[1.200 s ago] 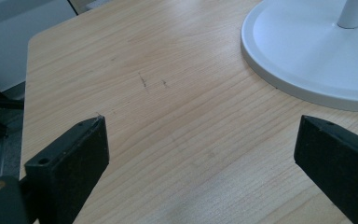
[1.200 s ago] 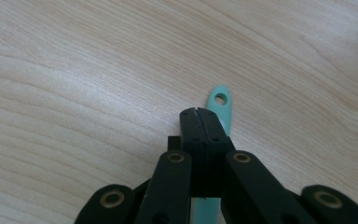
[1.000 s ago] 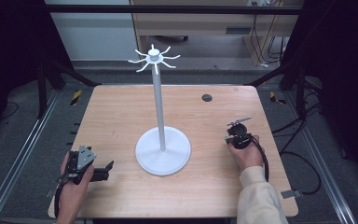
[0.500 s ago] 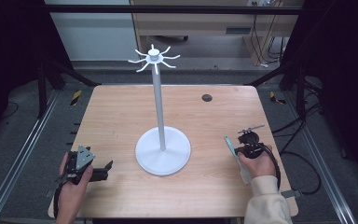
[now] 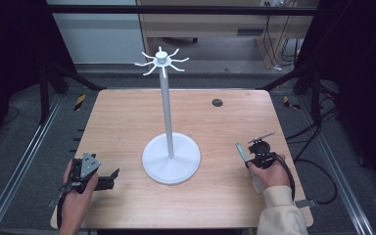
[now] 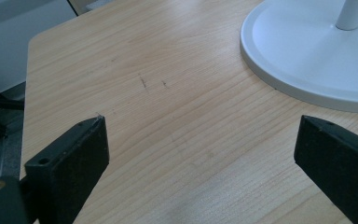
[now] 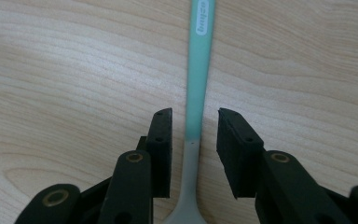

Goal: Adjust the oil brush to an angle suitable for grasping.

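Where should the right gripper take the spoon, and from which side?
On the thin neck where the teal handle meets the grey part of the spoon, coming straight down from above. It lies flat on the table, and the right gripper has an open jaw either side of that narrow stretch, apparently clear of it.

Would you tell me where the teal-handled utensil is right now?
The teal-handled utensil lies on the table's right side, between the right gripper's parted jaws, right of the white stand.
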A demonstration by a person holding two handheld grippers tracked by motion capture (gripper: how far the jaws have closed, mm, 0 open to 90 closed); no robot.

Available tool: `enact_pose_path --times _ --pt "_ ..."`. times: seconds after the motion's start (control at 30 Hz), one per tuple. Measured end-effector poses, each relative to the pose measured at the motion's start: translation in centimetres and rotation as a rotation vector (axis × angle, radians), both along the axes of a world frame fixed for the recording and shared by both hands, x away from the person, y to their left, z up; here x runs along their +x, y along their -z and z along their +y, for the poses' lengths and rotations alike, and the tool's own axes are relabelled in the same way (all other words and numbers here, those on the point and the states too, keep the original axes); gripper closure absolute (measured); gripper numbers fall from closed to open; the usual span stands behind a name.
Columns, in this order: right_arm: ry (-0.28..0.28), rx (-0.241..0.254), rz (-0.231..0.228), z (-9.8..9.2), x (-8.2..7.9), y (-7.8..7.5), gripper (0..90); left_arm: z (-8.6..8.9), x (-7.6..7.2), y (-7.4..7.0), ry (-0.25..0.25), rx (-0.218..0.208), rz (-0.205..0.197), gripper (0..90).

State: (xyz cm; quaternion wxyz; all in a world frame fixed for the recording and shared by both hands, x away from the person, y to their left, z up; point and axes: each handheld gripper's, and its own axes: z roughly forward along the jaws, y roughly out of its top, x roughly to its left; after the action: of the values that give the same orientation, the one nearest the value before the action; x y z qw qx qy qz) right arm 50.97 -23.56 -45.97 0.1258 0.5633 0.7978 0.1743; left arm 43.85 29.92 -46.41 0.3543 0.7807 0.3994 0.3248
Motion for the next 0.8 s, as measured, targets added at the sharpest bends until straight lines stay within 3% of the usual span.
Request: enact_pose_path --times 0.8 --pt "-0.012 -0.02 0.075 0.29 0.77 0.66 73.4 -0.24 -0.02 0.04 0.009 0.005 0.003 2.7"
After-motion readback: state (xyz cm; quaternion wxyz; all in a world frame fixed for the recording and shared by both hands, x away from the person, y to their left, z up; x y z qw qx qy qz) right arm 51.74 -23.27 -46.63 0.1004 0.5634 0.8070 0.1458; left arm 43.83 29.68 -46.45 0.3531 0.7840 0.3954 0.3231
